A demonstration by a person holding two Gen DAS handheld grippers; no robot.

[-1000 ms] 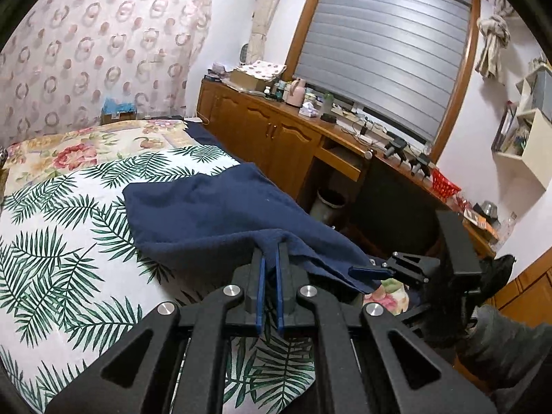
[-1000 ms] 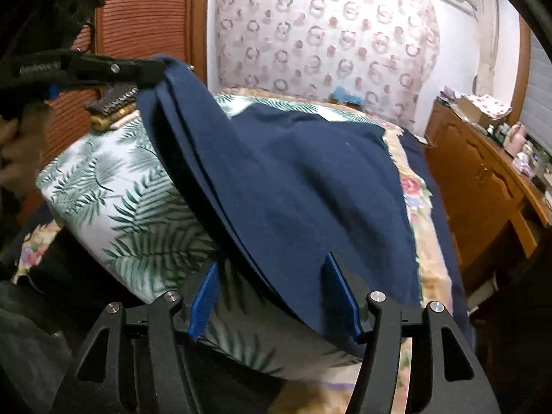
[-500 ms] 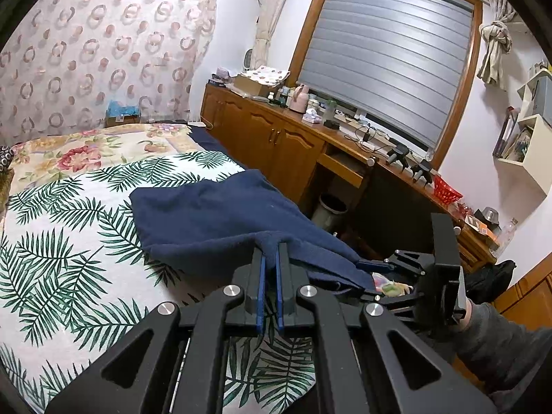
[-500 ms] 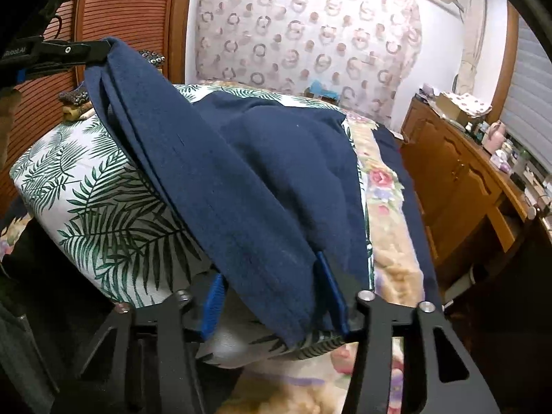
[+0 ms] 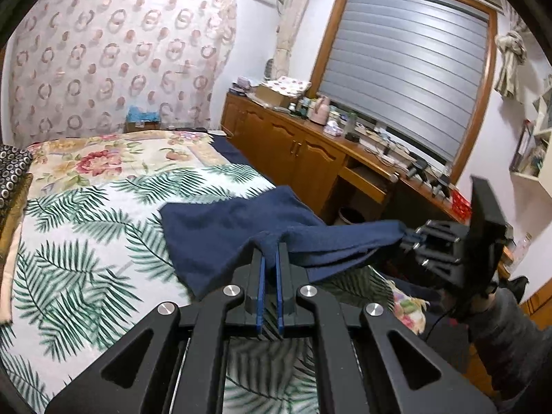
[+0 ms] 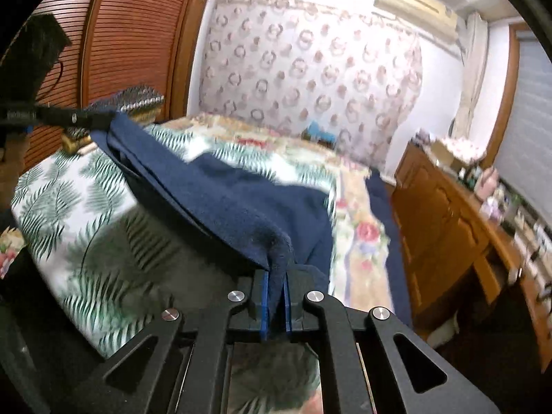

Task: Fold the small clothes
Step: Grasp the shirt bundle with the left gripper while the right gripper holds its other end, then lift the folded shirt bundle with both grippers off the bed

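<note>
The bed (image 5: 86,241), under a white cover printed with green palm leaves, fills the lower left of the left wrist view, from about 7 to 10 o'clock. A wooden cabinet (image 5: 293,151) runs along the wall at 2 o'clock, below a window with a grey blind (image 5: 407,79). The dark blue cloth (image 5: 220,234) is plain, soft and slightly fuzzy. Part of it lies on the bed near the centre of that view, and its near edge is lifted off the cover into a taut band stretched between the two tools. The cloth hangs in several layered folds, which show as stacked edges in the right wrist view at 10 o'clock. The left gripper (image 5: 270,258) is clamped on a bunched corner of the cloth at centre. The right gripper (image 6: 275,281) has just been closing and now pinches a rounded fold of the same cloth between its blue pads (image 6: 265,305); it appears in the left view at 3 o'clock.
</note>
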